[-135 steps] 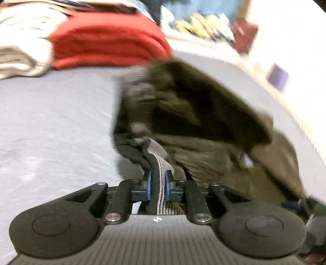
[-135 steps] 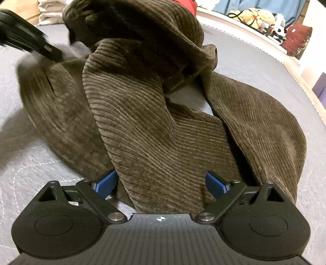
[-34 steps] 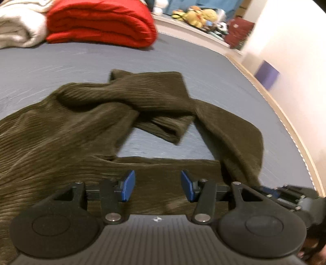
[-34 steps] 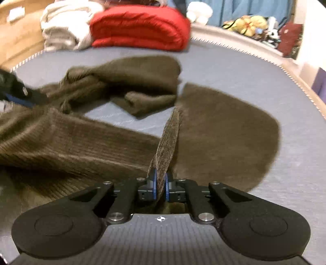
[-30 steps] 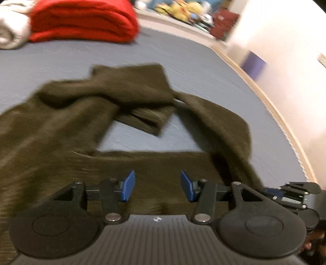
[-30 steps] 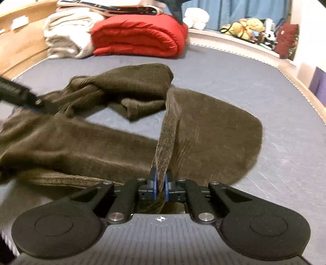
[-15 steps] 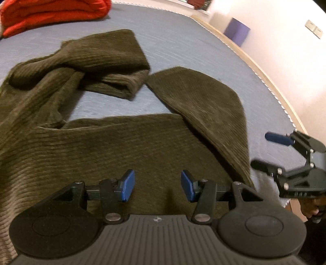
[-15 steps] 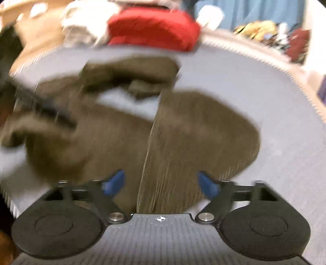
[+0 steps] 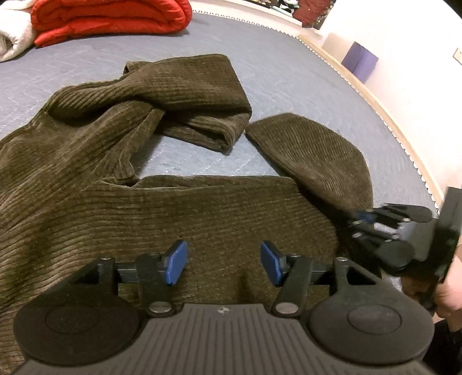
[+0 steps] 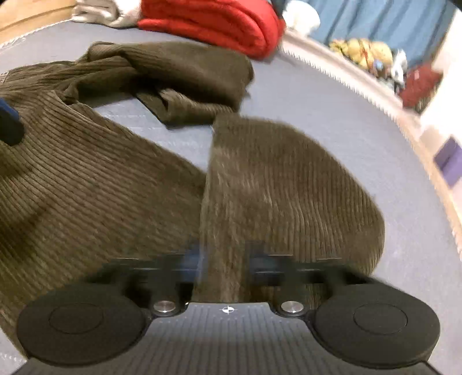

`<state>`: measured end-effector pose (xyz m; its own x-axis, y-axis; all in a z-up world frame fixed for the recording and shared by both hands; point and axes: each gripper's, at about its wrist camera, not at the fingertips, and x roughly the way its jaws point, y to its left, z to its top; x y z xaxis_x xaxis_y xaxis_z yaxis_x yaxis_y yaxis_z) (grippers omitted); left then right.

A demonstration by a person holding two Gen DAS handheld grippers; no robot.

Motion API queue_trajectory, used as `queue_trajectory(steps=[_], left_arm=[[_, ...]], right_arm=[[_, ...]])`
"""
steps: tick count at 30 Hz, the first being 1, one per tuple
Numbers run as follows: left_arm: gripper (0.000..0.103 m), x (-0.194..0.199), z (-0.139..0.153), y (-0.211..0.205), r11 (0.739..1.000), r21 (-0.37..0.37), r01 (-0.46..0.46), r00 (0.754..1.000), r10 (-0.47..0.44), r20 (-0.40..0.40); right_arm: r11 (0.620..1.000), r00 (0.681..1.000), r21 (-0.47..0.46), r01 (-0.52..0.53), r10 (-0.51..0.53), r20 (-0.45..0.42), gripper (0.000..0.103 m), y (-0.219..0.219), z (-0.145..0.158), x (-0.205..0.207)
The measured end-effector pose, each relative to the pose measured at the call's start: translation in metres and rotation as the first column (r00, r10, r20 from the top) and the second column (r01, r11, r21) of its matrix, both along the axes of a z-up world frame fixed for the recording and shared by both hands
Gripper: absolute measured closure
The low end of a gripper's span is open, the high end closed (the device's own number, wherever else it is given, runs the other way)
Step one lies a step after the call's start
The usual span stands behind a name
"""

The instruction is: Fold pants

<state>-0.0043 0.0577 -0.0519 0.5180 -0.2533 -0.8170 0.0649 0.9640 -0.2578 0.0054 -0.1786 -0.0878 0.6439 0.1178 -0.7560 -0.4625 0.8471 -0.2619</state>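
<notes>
brown corduroy pants (image 9: 121,207) lie spread and rumpled across the grey bed (image 9: 283,72) in front of us. one leg is twisted and doubled back on itself toward the far side, its cuff end near the rounded cuff of the other leg, with a patch of bare mattress between the two legs. our left gripper (image 9: 222,264) hangs just over the broad near part of the pants, and its blue fingers (image 9: 174,262) stand apart with nothing pinched between them; they have just been opening a little wider. our right gripper (image 10: 223,259) sits at the near end of the rounded leg, where a raised ridge of the cloth runs in between its blurred fingers. they have just snapped together, and we read them as closed on that fold of the pants. in the left view the right gripper shows at the right edge, held by a hand (image 9: 449,291). a folded red blanket (image 9: 109,17) and a pale one (image 9: 11,37) lie at the far end of the bed, and a purple box (image 9: 359,60) stands by the wall
</notes>
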Motion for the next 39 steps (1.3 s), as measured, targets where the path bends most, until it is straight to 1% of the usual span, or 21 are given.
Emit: queue_trajectory(steps=[2,5,8,9,10,11,13,15,17,18,19,22,25,28,30,31,32,33,34,36,39], left_arm=[[0.041,-0.001,0.003,-0.002,1.0,-0.004,-0.001,1.0,0.001,0.005],[0.041,-0.003,0.008,-0.008,1.0,-0.011,0.008,1.0,-0.008,0.015],[0.041,-0.005,0.012,-0.015,0.999,-0.019,0.027,0.999,-0.026,0.023],[0.04,-0.006,0.013,-0.018,0.999,-0.019,0.033,0.999,-0.032,0.025],[0.039,-0.007,0.014,-0.02,0.999,-0.02,0.041,0.999,-0.04,0.027],[0.037,-0.008,0.015,-0.02,0.999,-0.021,0.046,0.999,-0.045,0.03],[0.036,-0.009,0.017,-0.022,0.999,-0.022,0.049,0.998,-0.048,0.035],[0.035,-0.01,0.018,-0.022,0.999,-0.022,0.047,0.998,-0.046,0.038],[0.035,-0.01,0.017,-0.021,0.999,-0.015,0.043,0.998,-0.043,0.035],[0.035,-0.01,0.015,-0.02,0.999,-0.008,0.038,0.999,-0.038,0.031],[0.035,-0.01,0.013,-0.018,0.999,-0.003,0.033,0.999,-0.033,0.026],[0.035,-0.008,0.01,-0.012,1.0,0.013,0.016,1.0,-0.016,0.016],[0.035,-0.008,0.009,-0.006,1.0,0.021,0.004,1.0,-0.004,0.014],[0.034,-0.008,0.011,0.002,1.0,0.019,-0.013,1.0,0.013,0.015],[0.034,-0.007,0.011,0.006,1.0,0.019,-0.025,1.0,0.025,0.014],[0.034,-0.007,0.011,0.008,0.999,0.017,-0.03,0.999,0.03,0.012],[0.034,-0.006,0.011,0.01,0.999,0.014,-0.034,0.999,0.033,0.011],[0.034,-0.006,0.012,0.012,0.999,0.012,-0.037,0.999,0.037,0.011],[0.034,-0.005,0.012,0.012,0.999,0.011,-0.039,0.999,0.039,0.011],[0.034,-0.004,0.014,0.013,0.999,0.005,-0.041,0.999,0.041,0.013],[0.034,-0.002,0.017,0.01,0.999,-0.005,-0.036,0.999,0.036,0.019]], right_arm=[[0.998,0.998,0.038,0.059,-0.059,0.017,0.095,-0.021,0.011,-0.003],[0.994,0.993,0.012,0.113,-0.113,0.019,0.095,-0.058,0.024,-0.011],[0.986,0.997,-0.156,0.066,-0.072,-0.033,0.095,-0.087,0.014,-0.031],[0.978,0.994,-0.206,0.046,-0.064,-0.085,0.095,-0.098,0.007,-0.039],[0.975,0.989,-0.221,0.037,-0.068,-0.133,0.095,-0.107,0.001,-0.043],[0.977,0.984,-0.209,0.034,-0.069,-0.161,0.094,-0.117,-0.001,-0.048],[0.991,0.985,-0.121,0.057,-0.076,-0.157,0.091,-0.131,0.012,-0.054],[0.997,0.993,-0.02,0.073,-0.075,-0.094,0.07,-0.138,0.034,-0.056],[0.993,0.997,0.088,0.077,-0.079,0.024,0.023,-0.139,0.058,-0.059],[0.988,0.993,0.127,0.082,-0.092,0.07,0.017,-0.138,0.065,-0.058],[0.984,0.989,0.16,0.08,-0.098,0.106,0.016,-0.133,0.07,-0.054],[0.987,0.984,0.16,0.033,-0.06,0.167,0.017,-0.103,0.067,-0.041],[0.995,0.984,0.084,-0.05,0.035,0.174,0.018,-0.053,0.049,-0.025],[0.993,0.983,0.02,-0.114,0.11,0.145,0.02,-0.009,0.028,-0.013],[0.99,0.984,-0.044,-0.132,0.136,0.115,0.024,0.013,0.014,-0.005],[0.987,0.985,-0.073,-0.141,0.147,0.092,0.035,0.019,0.008,-0.004],[0.985,0.987,-0.093,-0.147,0.151,0.046,0.064,0.024,-0.002,0.003],[0.985,0.99,-0.1,-0.141,0.143,0.007,0.076,0.025,-0.009,0.007],[0.987,0.99,-0.085,-0.139,0.139,-0.007,0.076,0.024,-0.013,0.011],[0.989,0.991,-0.05,-0.136,0.136,-0.003,0.088,0.022,-0.007,0.014],[0.996,0.995,0.053,-0.069,0.065,0.078,0.09,-0.001,0.02,0.013]])
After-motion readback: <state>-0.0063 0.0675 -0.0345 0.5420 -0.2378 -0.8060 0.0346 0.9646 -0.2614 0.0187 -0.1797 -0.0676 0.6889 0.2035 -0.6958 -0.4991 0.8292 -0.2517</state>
